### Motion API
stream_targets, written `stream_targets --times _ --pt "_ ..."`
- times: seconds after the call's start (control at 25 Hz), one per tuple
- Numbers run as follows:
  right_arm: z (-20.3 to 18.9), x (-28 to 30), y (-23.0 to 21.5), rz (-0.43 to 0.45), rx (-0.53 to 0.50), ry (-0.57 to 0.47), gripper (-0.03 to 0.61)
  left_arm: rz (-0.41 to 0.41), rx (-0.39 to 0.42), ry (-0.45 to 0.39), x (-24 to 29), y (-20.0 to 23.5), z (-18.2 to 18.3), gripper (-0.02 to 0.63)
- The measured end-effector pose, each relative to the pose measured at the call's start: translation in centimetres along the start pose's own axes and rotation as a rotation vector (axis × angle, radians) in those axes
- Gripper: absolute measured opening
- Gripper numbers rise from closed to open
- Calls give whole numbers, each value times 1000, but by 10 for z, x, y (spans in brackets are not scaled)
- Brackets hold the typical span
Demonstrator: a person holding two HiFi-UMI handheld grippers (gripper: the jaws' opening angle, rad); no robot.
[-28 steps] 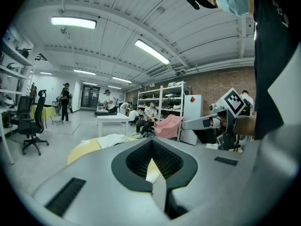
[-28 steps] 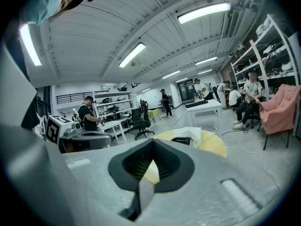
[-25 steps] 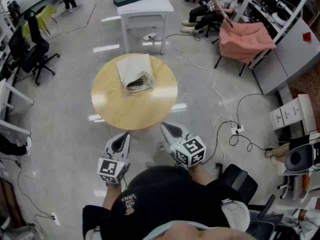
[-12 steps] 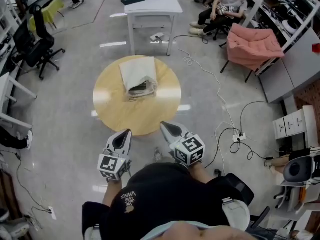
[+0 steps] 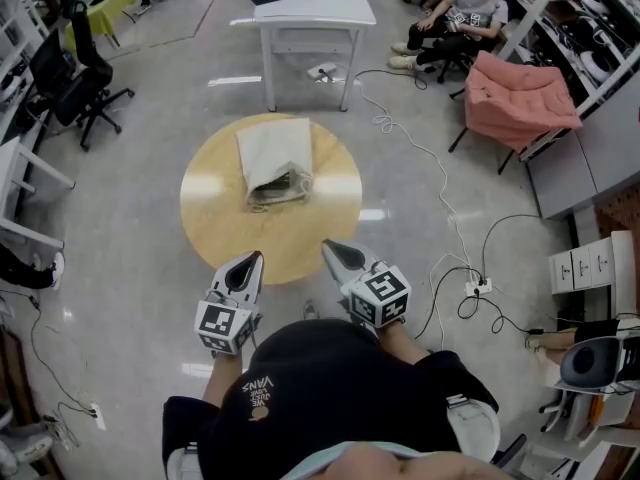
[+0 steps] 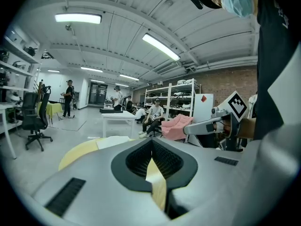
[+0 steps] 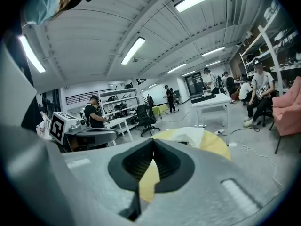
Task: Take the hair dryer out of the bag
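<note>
A cream cloth bag (image 5: 272, 148) lies on the round wooden table (image 5: 215, 218), its mouth toward me. Something dark, probably the hair dryer (image 5: 279, 180), shows in that mouth. My left gripper (image 5: 254, 259) is shut and empty, its tip just over the table's near edge. My right gripper (image 5: 328, 248) is also shut and empty, at the near edge to the right. Both are well short of the bag. The left gripper view looks over shut jaws (image 6: 151, 141) to the table (image 6: 77, 152) and bag (image 6: 113, 141). In the right gripper view, the bag (image 7: 188, 135) lies beyond the shut jaws (image 7: 153, 141).
A white rectangular table (image 5: 312, 10) stands behind the round one. A pink armchair (image 5: 522, 98) is at the right. Cables (image 5: 430, 173) and a power strip (image 5: 476, 288) run over the floor at the right. Office chairs (image 5: 75, 73) stand at the left, and people sit at the back.
Both shut grippers have moved forward together, from over the floor up to the round table's near edge. The bag has not moved.
</note>
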State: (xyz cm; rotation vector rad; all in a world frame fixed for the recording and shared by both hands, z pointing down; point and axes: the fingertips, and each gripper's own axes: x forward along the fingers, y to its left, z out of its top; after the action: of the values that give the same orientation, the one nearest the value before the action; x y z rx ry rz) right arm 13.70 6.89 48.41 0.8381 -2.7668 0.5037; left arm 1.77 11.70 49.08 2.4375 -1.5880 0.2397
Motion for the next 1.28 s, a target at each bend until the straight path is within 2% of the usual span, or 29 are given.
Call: stream_targets --times 0.28,0.52,0.96,1.28 --pt "3 12 -22 53 -18 24 -2 50 -16 -1 24 3 2 11" --pt "4 25 -31 41 2 35 -2 48 -37 19 34 18 -2 11" --pt "18 62 -31 -38 39 16 -2 -27 -26 20 52 63 20 11" --pt "35 91 -23 -115 69 -20 -2 -142 36 46 63 96 27 11"
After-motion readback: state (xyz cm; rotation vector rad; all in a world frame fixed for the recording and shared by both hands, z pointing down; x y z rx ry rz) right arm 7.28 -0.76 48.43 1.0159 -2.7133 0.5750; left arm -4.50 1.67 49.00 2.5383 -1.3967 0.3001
